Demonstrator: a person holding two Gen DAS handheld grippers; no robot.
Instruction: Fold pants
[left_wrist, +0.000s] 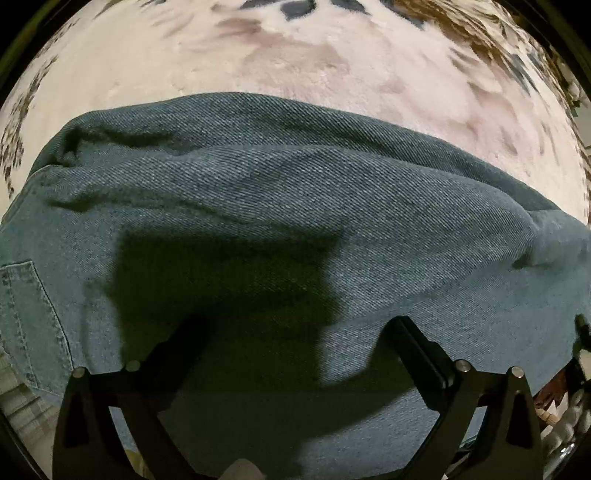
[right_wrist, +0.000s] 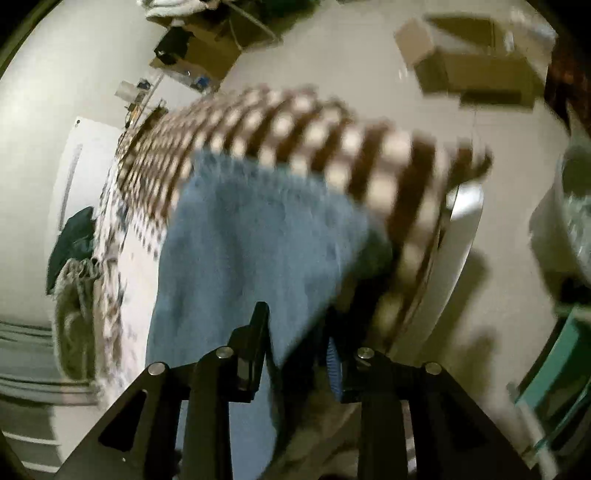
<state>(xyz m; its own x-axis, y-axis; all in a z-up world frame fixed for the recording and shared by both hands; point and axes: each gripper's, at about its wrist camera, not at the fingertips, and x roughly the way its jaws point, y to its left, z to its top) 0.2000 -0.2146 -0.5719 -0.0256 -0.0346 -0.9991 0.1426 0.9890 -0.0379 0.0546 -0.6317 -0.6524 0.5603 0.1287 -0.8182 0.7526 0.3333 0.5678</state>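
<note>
Blue denim pants (left_wrist: 295, 192) lie across a pale fuzzy patterned blanket (left_wrist: 295, 62). A back pocket (left_wrist: 26, 314) shows at the left edge. My left gripper (left_wrist: 299, 325) hovers just above the denim with its jaws wide apart and nothing between them; its shadow falls on the cloth. In the right wrist view the pants (right_wrist: 255, 243) hang or drape forward, blurred by motion. My right gripper (right_wrist: 295, 332) has its fingers close together with an edge of the denim between them.
A brown-and-white checked cover (right_wrist: 332, 140) lies beyond the pants on the bed. Cardboard boxes (right_wrist: 476, 70) stand on the pale floor at the back. Dark clothing (right_wrist: 74, 240) and a grey garment lie at the left.
</note>
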